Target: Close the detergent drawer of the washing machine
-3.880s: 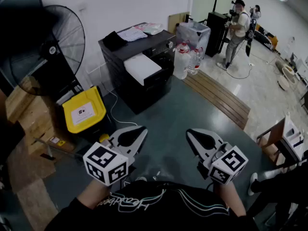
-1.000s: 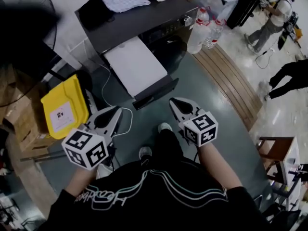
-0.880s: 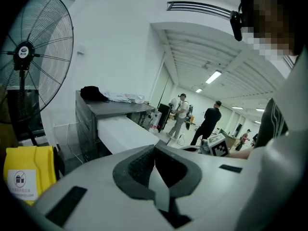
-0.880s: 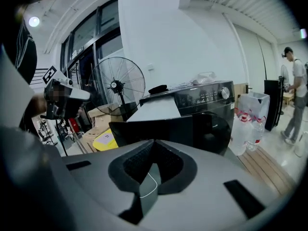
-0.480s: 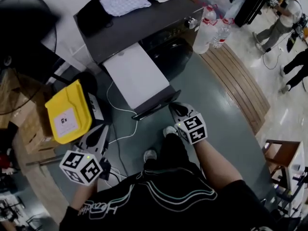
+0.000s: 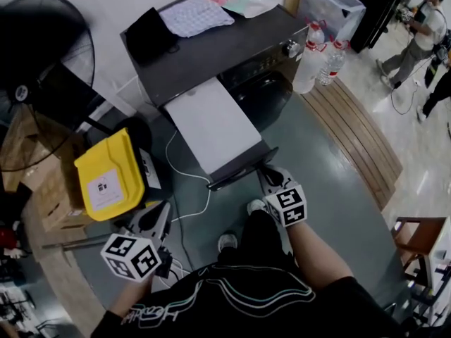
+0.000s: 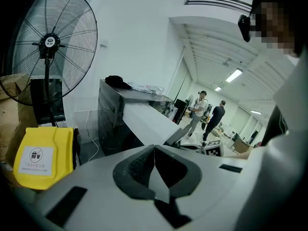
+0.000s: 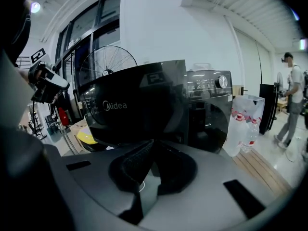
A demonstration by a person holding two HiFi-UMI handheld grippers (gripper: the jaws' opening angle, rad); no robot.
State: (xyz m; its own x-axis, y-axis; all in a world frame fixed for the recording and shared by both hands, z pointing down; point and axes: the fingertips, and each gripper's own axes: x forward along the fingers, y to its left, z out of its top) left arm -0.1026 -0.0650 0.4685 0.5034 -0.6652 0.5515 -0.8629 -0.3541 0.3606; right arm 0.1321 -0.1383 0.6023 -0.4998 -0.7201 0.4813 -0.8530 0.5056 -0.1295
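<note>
Both jaw pairs are pressed together, holding nothing; with the detergent drawer (image 6: 211,129) pulled far out of the washing machine (image 6: 211,44), the right gripper (image 6: 270,176), just beside the drawer's end farthest from the machine, should push squarely and centrally toward the machine, the left gripper (image 6: 158,217) idle farther out.

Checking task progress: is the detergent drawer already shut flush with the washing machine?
No, the detergent drawer juts far out from the washing machine, its white inside showing.

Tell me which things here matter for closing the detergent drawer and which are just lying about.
For the job: washing machine, open detergent drawer, right hand-held gripper.
Lying about: yellow bin, fan, water bottles, cloth, cardboard boxes.
</note>
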